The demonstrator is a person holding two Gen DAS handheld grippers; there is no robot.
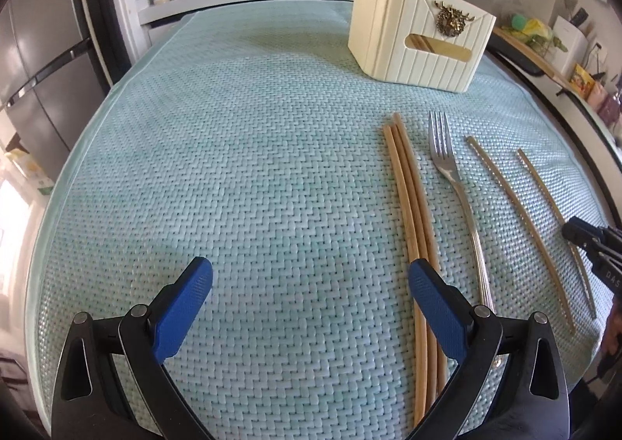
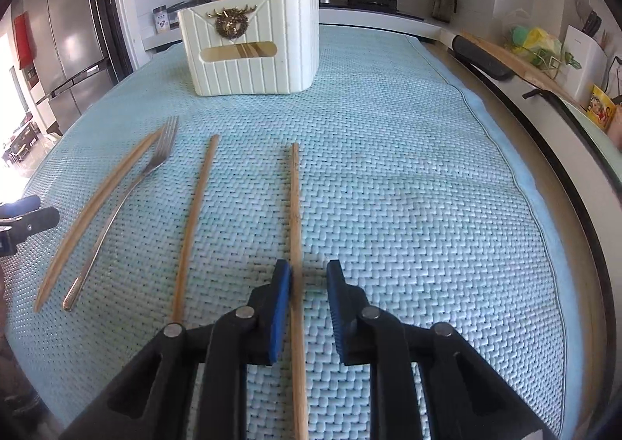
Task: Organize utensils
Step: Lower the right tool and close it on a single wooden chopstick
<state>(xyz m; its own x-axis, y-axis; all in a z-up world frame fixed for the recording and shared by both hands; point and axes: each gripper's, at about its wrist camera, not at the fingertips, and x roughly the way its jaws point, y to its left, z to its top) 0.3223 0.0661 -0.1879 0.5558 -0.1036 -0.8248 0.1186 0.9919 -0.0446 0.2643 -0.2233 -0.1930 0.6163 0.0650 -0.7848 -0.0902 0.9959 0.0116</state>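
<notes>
Left wrist view: the left gripper [image 1: 311, 284] is seen spread wide over the woven mat [image 1: 233, 168] that covers the table, with nothing between its blue pads. A bundle of wooden chopsticks [image 1: 408, 187] is laid on the mat, and the right pad is seen in front of it. A fork [image 1: 453, 183] is placed just beside the bundle, and two single chopsticks lie further right, apart from each other. The cream holder [image 1: 420, 39] is stood upright near the far edge of the mat, well apart from the utensils; something wooden is seen through its slot.

From the right wrist, the right gripper [image 2: 309, 276] is seen narrowed around one chopstick [image 2: 295, 206], which lies flat on the mat. That chopstick is touched by the left pad, while a gap is left at the right pad, so no firm grip is shown.
</notes>
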